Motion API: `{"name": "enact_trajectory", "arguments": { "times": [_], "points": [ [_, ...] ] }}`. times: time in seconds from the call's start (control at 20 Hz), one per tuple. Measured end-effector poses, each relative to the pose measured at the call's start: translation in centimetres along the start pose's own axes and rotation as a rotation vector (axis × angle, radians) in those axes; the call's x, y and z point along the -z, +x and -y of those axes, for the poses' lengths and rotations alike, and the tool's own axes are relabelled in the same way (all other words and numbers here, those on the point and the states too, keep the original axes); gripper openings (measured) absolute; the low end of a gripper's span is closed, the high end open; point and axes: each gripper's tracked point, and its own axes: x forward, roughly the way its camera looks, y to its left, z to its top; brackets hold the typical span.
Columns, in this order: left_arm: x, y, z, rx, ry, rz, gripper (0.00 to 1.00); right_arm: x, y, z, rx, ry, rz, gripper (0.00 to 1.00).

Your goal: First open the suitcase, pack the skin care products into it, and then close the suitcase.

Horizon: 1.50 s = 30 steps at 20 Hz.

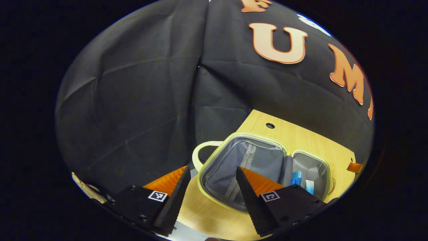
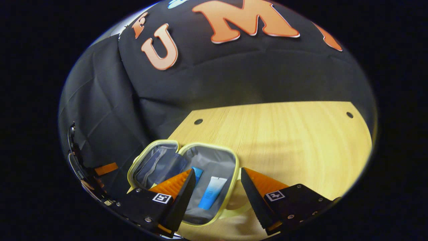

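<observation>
My suitcase lies open on the surface, two tubes already inside. I keep both hand-held grippers, left and right, spread and empty, so closing can come next.

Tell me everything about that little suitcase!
The suitcase is small with a pale yellow shell and a grey fabric lining. It lies wide open on the wooden table, both halves flat side by side. One half holds two tubes, blue and white; the other has grey straps. A yellow handle loop sticks out at one end. Neither gripper touches it.
</observation>
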Motion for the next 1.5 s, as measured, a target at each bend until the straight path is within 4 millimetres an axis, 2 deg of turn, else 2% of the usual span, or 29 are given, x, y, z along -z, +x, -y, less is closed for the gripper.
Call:
{"name": "enact_trajectory", "arguments": {
  "times": [0.2,0.3,0.4,0.55,0.6,0.65,0.9,0.95,1.05,1.1,1.2,1.3,1.35,1.5],
  "points": [
    [-0.2,5.0,-2.5,0.027,-0.133,-0.064,0.88,-4.0,-2.6,1.4,0.069,-0.065,0.111,0.89],
    [-0.4,7.1,-3.5,0.048,-0.244,-0.106,0.91,-5.0,-3.9,2.1,0.098,-0.087,0.132,0.9],
    [0.0,9.6,-3.8,0.064,-0.362,-0.142,0.91,-5.0,-4.6,2.5,0.128,-0.105,0.13,0.91],
    [0.8,11.7,-5.7,0.066,-0.504,-0.184,0.91,-5.5,-5.2,2.8,0.162,-0.163,0.134,0.92],
    [1.0,12.3,-6.0,0.07,-0.548,-0.199,0.96,-5.6,-5.2,2.6,0.162,-0.18,0.134,0.92],
    [1.8,13.0,-6.0,0.077,-0.597,-0.223,0.91,-5.5,-5.3,2.3,0.164,-0.194,0.133,0.92],
    [4.0,15.6,-5.3,0.129,-0.746,-0.301,0.9,-5.7,-5.5,2.1,0.154,-0.206,0.132,0.93],
    [4.1,15.6,-4.8,0.151,-0.776,-0.309,0.71,-5.8,-5.5,2.3,0.157,-0.209,0.134,0.94],
    [4.6,15.9,-5.0,0.14,-0.791,-0.313,0.41,-5.6,-5.6,2.6,0.155,-0.21,0.129,0.94],
    [4.4,15.0,-4.6,0.147,-0.787,-0.292,0.26,-5.5,-5.8,2.7,0.151,-0.21,0.128,0.94],
    [3.3,15.0,-5.0,0.157,-0.745,-0.263,0.25,-5.8,-6.1,3.1,0.149,-0.211,0.131,0.94],
    [1.3,14.6,-4.8,0.14,-0.683,-0.214,0.25,-6.1,-6.5,3.4,0.148,-0.206,0.138,0.94],
    [0.5,13.3,-3.9,0.15,-0.641,-0.205,0.11,-6.5,-6.6,3.3,0.142,-0.203,0.15,0.94],
    [-3.0,11.1,-2.3,0.144,-0.483,-0.125,0.11,-7.4,-7.2,3.4,0.133,-0.203,0.184,0.94]
  ]
}}
